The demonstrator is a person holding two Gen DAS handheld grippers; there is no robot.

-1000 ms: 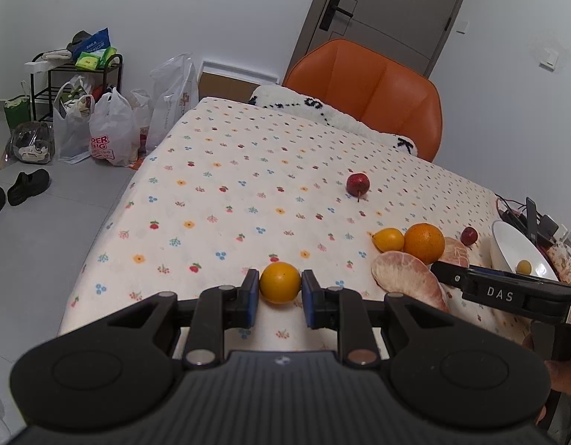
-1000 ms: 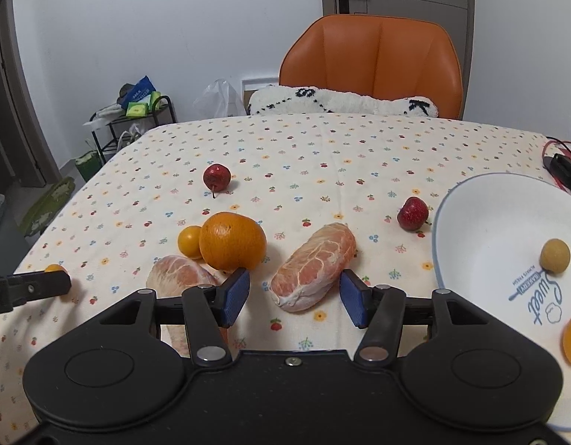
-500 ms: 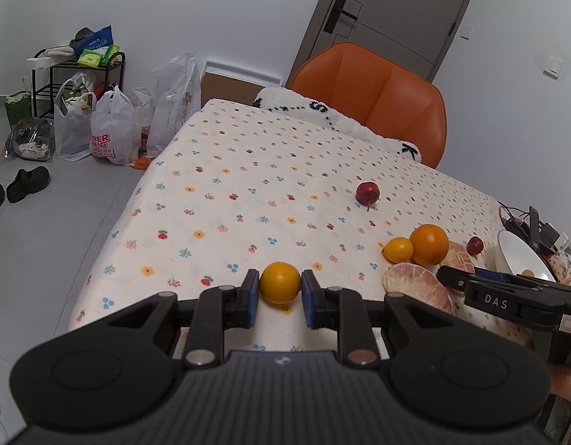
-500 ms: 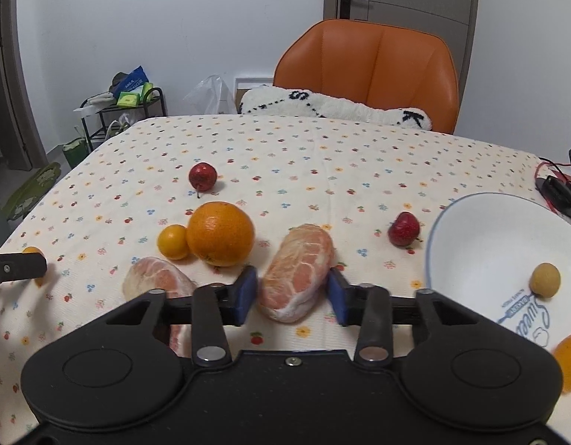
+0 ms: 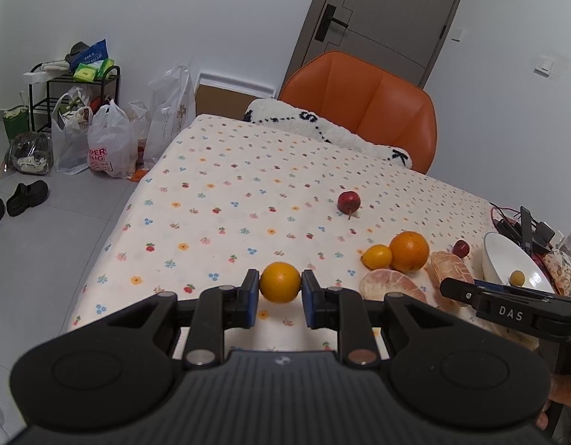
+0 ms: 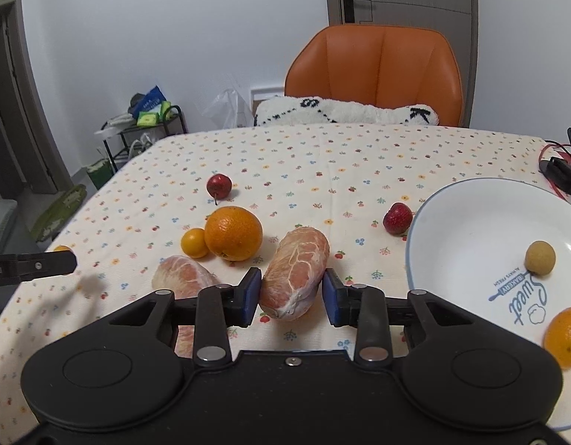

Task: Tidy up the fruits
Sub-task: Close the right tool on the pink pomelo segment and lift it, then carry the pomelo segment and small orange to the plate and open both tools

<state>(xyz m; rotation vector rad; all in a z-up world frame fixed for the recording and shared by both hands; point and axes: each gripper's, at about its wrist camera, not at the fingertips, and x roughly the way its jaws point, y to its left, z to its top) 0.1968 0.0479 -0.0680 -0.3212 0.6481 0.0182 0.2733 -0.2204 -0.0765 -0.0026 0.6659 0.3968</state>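
The left gripper (image 5: 280, 293) clamps a small orange (image 5: 280, 282) above the tablecloth's near edge. The right gripper (image 6: 291, 294) brackets the peeled pomelo segment (image 6: 294, 272), seemingly pinched; its long axis runs forward between the fingers, with the white bowl (image 6: 467, 230) just right.

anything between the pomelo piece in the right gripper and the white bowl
Nothing visible blocks it. The right gripper has the peeled pomelo segment between its fingers, and the white bowl sits just to its right with bare tablecloth between. The strawberry lies near the bowl's far left rim, behind that path.
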